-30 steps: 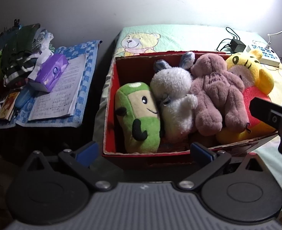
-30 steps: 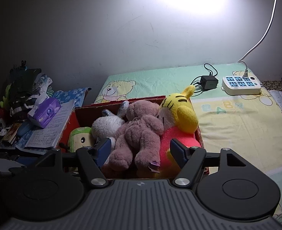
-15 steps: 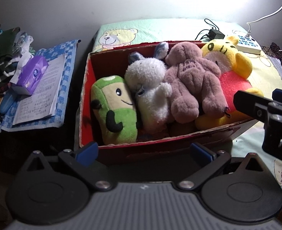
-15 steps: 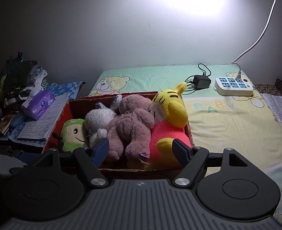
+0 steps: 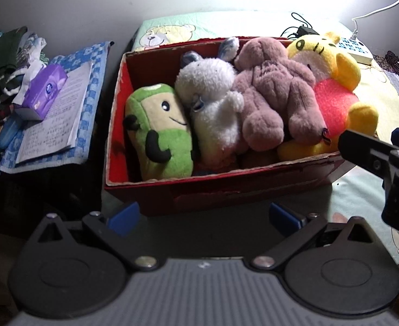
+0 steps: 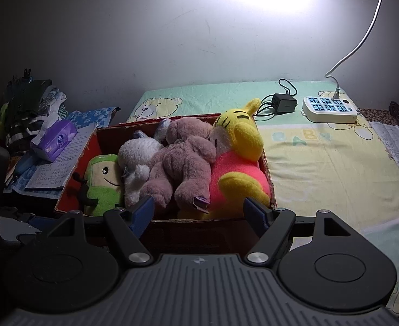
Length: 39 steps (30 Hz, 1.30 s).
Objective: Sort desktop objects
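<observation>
1. Nearest, the left gripper (image 5: 203,216) has its blue-tipped fingers (image 5: 123,214) spread wide with nothing between them, hanging just short of the near wall of the red box (image 5: 226,187).
2. Likewise, the right gripper (image 6: 198,212) is spread wide and empty, its fingers (image 6: 142,213) framing the near right part of the box (image 6: 172,224); in the left view its black body juts in from the right edge.
3. The box sits at the near left corner of a bed-like surface covered with a bear-print sheet (image 6: 321,168).
4. Packed side by side in the box, from its left wall to its right: a green plush (image 5: 161,135), a white plush (image 5: 213,103), a brown teddy bear (image 5: 272,92) lying face down, and a yellow bear in a red shirt (image 5: 332,81) leaning against the right wall.
5. Left of the box, across a dark gap, a blue checked cloth (image 5: 91,62) carries an open notebook (image 5: 55,116) with a purple tissue pack (image 5: 43,89) lying on its far part.
6. Beyond the tissue pack, at the far left, lies a heap of dark and striped clothing (image 6: 28,114).
7. Toward the far edge of the sheet, a black charger (image 6: 282,102) rests beside a white power strip (image 6: 329,108), whose white cable (image 6: 362,38) runs up the wall.
8. Papers (image 6: 395,146) lie at the right edge.
</observation>
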Motion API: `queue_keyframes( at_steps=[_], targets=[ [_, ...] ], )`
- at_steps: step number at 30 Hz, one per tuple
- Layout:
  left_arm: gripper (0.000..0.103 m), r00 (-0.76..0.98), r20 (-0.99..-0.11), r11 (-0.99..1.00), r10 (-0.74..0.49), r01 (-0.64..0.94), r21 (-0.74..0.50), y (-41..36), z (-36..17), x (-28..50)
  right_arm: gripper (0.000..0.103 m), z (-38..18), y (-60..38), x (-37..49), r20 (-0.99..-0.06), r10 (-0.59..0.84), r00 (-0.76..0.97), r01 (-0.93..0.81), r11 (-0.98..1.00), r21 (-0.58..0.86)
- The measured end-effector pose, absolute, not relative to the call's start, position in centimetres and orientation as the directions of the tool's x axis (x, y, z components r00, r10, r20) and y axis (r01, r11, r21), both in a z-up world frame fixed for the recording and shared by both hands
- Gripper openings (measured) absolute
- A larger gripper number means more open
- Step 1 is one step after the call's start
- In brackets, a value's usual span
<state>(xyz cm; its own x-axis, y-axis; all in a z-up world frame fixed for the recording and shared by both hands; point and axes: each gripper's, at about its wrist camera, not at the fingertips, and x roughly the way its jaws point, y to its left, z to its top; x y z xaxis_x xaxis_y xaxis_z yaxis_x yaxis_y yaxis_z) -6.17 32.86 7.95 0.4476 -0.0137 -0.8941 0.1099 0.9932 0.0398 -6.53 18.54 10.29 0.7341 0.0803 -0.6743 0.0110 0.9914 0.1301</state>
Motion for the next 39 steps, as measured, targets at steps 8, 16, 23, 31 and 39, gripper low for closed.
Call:
queue_keyframes(
  at_steps=[8, 16, 23, 31, 39],
  targets=[
    [0.102, 0.426, -0.905, 0.994, 0.003, 0.096, 0.048, 32.7, 7.3, -6.6, 0.075, 9.7, 18.3, -7.1, -0.692, 0.084, 0.717, 0.019, 0.990, 0.140],
    [0.102, 0.424, -0.906, 0.994, 0.014, 0.096, 0.061, 32.3, 7.1, -7.0, 0.075, 9.5, 18.2, -7.7, -0.699, 0.080, 0.711, 0.030, 0.989, 0.144],
    [0.102, 0.412, -0.911, 0.991, 0.004, 0.122, 0.059, 31.7, 6.6, -7.2, 0.075, 9.3, 17.9, -8.1, -0.702, 0.069, 0.709, 0.041, 0.989, 0.139],
    [0.102, 0.430, -0.903, 0.986, -0.029, 0.160, 0.044, 30.7, 6.7, -7.7, 0.075, 9.3, 17.6, -8.7, -0.699, 0.052, 0.713, 0.054, 0.990, 0.130],
    [0.102, 0.426, -0.901, 0.979, -0.086, 0.203, 0.002, 29.8, 6.8, -7.7, 0.075, 9.5, 16.7, -9.3, -0.693, 0.023, 0.721, 0.086, 0.989, 0.122]
  ],
)
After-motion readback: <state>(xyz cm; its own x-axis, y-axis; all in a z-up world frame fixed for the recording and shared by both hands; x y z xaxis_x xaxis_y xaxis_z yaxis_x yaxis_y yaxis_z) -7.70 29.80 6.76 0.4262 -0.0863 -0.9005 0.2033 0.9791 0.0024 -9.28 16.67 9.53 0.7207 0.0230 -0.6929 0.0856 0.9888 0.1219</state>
